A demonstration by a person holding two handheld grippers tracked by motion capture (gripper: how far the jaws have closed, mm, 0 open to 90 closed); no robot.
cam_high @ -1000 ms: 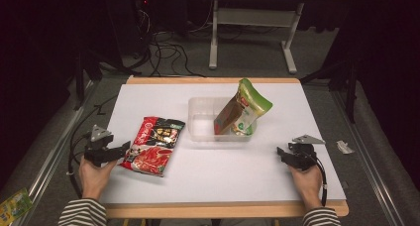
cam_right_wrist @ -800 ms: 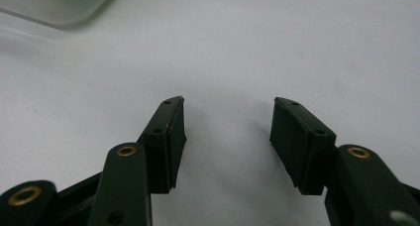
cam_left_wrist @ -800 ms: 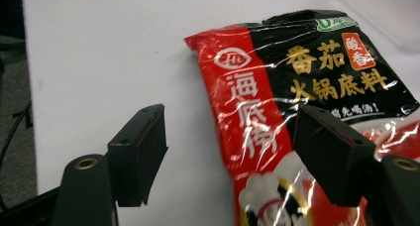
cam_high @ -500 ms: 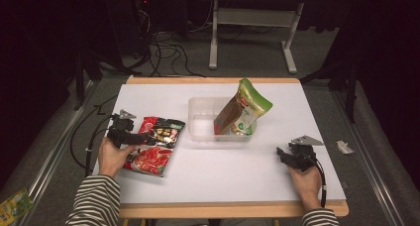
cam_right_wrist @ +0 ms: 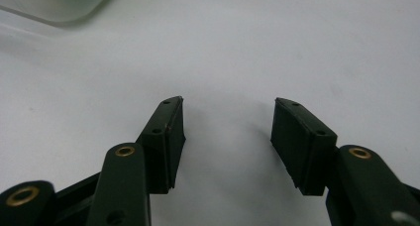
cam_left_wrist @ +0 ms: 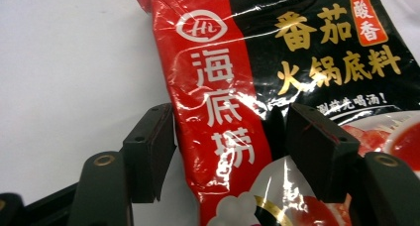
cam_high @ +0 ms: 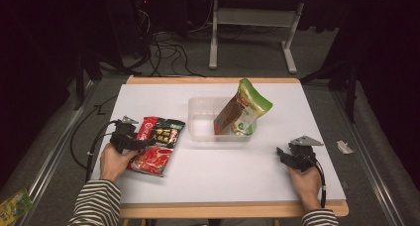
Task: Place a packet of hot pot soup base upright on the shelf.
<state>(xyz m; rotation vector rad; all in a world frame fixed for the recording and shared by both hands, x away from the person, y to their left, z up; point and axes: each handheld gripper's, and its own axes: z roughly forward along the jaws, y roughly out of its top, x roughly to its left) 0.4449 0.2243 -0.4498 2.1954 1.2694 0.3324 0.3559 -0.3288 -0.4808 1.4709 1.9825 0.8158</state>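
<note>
The left hand-held gripper (cam_left_wrist: 223,151) has just been closing, its jaws spread around the edge of the red packet (cam_high: 157,144), left of the clear box (cam_high: 198,132). Next: pinch it and lift.

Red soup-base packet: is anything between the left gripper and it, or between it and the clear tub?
Nothing visible. The left gripper already straddles the red packet edge; its fingers have just been closing but don't yet press on it. The white table lies bare up to the clear tub, though a green pouch fills its right half.

"海底捞", "番茄火锅底料" — red pouch (cam_left_wrist: 237,87)
</note>
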